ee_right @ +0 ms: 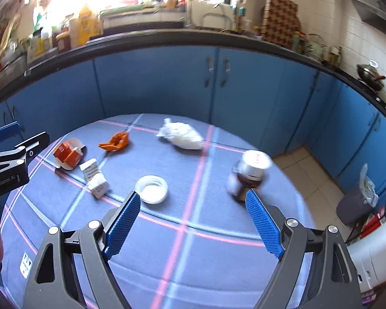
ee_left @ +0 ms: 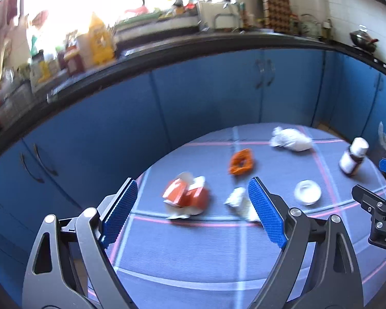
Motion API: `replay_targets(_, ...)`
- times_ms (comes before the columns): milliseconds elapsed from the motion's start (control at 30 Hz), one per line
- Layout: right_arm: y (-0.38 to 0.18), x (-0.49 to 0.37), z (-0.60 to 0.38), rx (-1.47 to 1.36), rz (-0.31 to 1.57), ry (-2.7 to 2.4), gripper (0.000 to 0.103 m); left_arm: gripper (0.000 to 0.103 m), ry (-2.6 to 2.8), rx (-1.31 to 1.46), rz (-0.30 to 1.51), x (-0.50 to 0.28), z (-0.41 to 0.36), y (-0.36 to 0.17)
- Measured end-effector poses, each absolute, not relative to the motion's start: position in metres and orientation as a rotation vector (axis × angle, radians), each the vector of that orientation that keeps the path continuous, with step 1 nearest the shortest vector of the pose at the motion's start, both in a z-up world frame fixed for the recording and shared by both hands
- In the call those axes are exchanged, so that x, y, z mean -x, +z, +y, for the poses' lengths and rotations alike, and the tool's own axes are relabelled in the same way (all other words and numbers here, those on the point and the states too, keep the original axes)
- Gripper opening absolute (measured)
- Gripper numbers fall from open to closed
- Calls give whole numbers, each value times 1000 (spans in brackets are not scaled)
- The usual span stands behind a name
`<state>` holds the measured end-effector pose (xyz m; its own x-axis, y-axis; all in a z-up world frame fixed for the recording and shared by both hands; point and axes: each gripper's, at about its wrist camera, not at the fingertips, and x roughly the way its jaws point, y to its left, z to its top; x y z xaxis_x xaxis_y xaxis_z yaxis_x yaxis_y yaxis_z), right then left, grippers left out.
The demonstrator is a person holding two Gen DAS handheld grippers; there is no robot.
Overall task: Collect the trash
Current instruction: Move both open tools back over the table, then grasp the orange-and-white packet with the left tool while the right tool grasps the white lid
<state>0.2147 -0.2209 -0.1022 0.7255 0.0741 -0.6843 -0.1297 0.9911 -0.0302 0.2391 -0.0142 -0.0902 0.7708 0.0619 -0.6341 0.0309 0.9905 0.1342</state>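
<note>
Left wrist view shows your left gripper (ee_left: 193,206) spread wide and empty above the table (ee_left: 193,270), the torn orange carton (ee_left: 186,197) lying between its fingers; you look to be at the approach step, nothing collected yet; next, lower and close on it. Your right gripper (ee_right: 193,219) is equally wide and empty, near the white lid (ee_right: 151,189) and brown bottle (ee_right: 249,177); crumpled paper (ee_left: 240,203) crowds the carton; a lined bin (ee_right: 357,203) stands on the floor.

A round table covered in a blue cloth with pink and pale-blue check lines (ee_right: 193,231) is seen. On it are laid six things — a crumpled orange-red carton (ee_right: 68,153), a small white printed box (ee_right: 95,180), an orange peel-like scrap (ee_right: 115,141), a crumpled white paper wad (ee_right: 184,136), a white round plastic lid (ee_right: 151,189), and a brown glass bottle with white cap (ee_right: 249,175).
</note>
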Motion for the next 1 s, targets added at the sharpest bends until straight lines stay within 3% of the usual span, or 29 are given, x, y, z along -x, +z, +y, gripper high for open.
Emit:
replay_targets(400, -146, -268, -176, 115, 862, 121, 82, 86, -55, -76, 833, -293, 12, -139)
replay_targets(567, -158, -281, -175, 101, 899, 125, 81, 78, -48, -74, 871, -305, 14, -150)
replay_targets(600, -160, -282, -174, 101, 908, 127, 78, 71, -48, -72, 882, -306, 14, -153)
replay_targets(633, -162, -284, -174, 104, 916, 126, 67, 57, -54, -66, 899, -308, 15, -156)
replay_targets(733, -163, -284, -173, 69, 930, 174, 38, 52, -66, -39, 910, -307, 18, -158)
replay_targets(933, -153, -271, -169, 90, 914, 185, 38, 33, -80, -6, 890, -294, 22, -146)
replay_targets(1000, -145, -265, -172, 86, 898, 180, 38, 32, -92, 7, 879, -286, 23, -137)
